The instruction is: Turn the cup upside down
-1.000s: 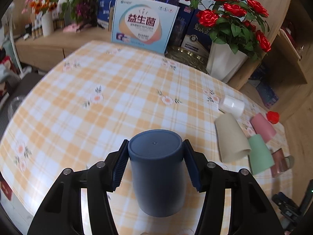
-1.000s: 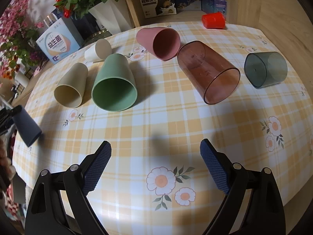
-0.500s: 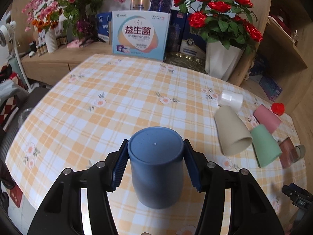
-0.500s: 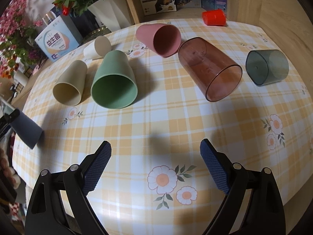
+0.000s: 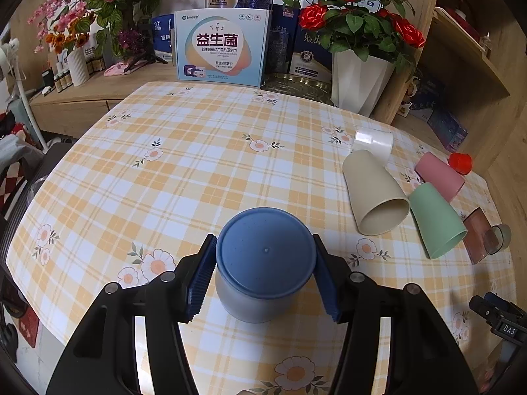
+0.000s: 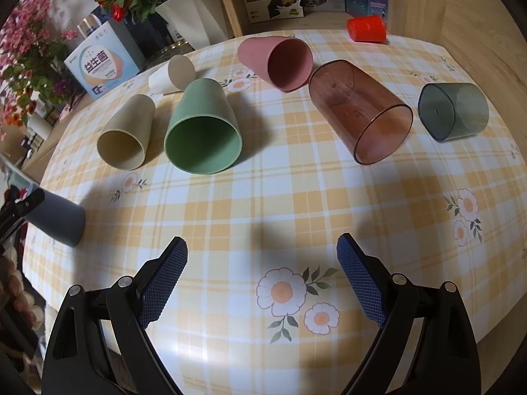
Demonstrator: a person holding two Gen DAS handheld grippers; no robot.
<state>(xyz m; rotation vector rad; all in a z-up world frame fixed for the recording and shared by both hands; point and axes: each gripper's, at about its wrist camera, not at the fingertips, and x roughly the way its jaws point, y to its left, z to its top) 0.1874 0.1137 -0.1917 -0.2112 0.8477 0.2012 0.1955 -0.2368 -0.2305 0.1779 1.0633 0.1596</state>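
My left gripper [image 5: 263,270] is shut on a blue cup [image 5: 265,263], held bottom-up with its flat base toward the camera and its rim close to or on the checked tablecloth [image 5: 197,171]. The same blue cup [image 6: 56,219] shows at the far left in the right wrist view. My right gripper [image 6: 262,279] is open and empty above the tablecloth's near edge. Several other cups lie on their sides: beige [image 6: 126,135], green [image 6: 204,128], pink [image 6: 276,61], clear brown [image 6: 359,112], dark grey [image 6: 453,112].
A small white cup [image 5: 374,141] and a red cap [image 6: 365,29] lie at the back. A white vase of red roses [image 5: 359,79], a boxed product [image 5: 220,49] and a wooden shelf [image 5: 467,65] stand behind the table.
My left gripper has tipped down with the blue cup, so its base now faces the camera more squarely and it sits lower toward the cloth. The right gripper has barely moved.
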